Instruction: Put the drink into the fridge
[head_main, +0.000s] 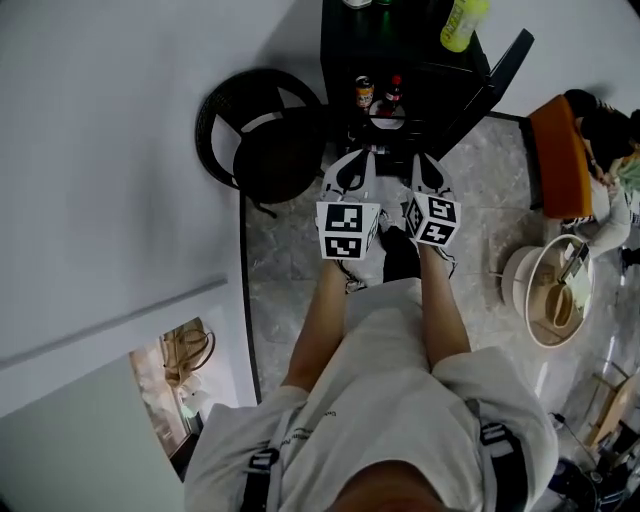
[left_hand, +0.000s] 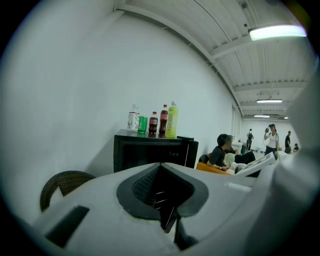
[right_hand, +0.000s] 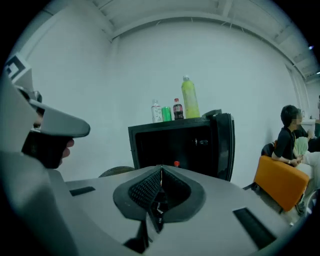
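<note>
**Left tool closed and empty, facing the black fridge**

The left tool (left_hand: 161, 170) fills the lower frame, its jaws together with nothing between them. Beyond it stands the black fridge (left_hand: 150, 152), with its door (left_hand: 190, 153) open at the fridge's right side. On top of the fridge, 5 drinks stand in a row: a white-labelled bottle (left_hand: 133, 118), a green can (left_hand: 143, 123), a short cola bottle (left_hand: 153, 122), a taller cola bottle (left_hand: 163, 120) and a yellow-green bottle (left_hand: 172, 120). Left of the fridge and lower sits a wicker chair (left_hand: 62, 184). Right of the fridge, seated people (left_hand: 222, 152) lean over an orange seat (left_hand: 212, 169).
</note>
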